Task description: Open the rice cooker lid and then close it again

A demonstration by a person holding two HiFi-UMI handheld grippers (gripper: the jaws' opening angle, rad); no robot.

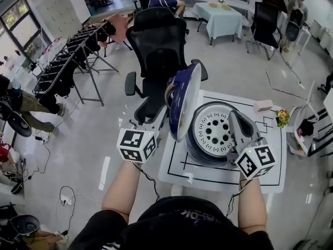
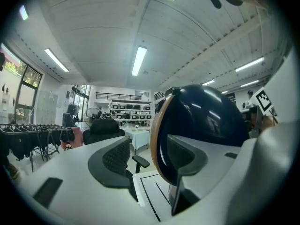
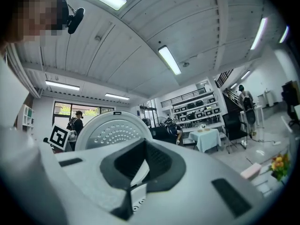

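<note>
The rice cooker (image 1: 213, 134) sits on a small white table (image 1: 270, 184). Its dark blue lid (image 1: 184, 100) stands upright and fully raised, baring the perforated inner plate. The opening looks done; the closing is left. The left gripper (image 1: 156, 120) is by the lid's outer shell, jaws apart, gripping nothing. The right gripper (image 1: 235, 120) is by the cooker's right side, jaws closed and empty.

A black chair (image 1: 156, 51) stands on the glossy grey floor (image 1: 234, 61), a clothes rack (image 1: 73, 56) near windows (image 1: 21, 22), and a cloth-covered table (image 1: 223, 17) behind. Tube lights (image 2: 139, 60) line the white ceiling (image 2: 103, 32). Shelves (image 2: 123, 109) fill the far wall.
</note>
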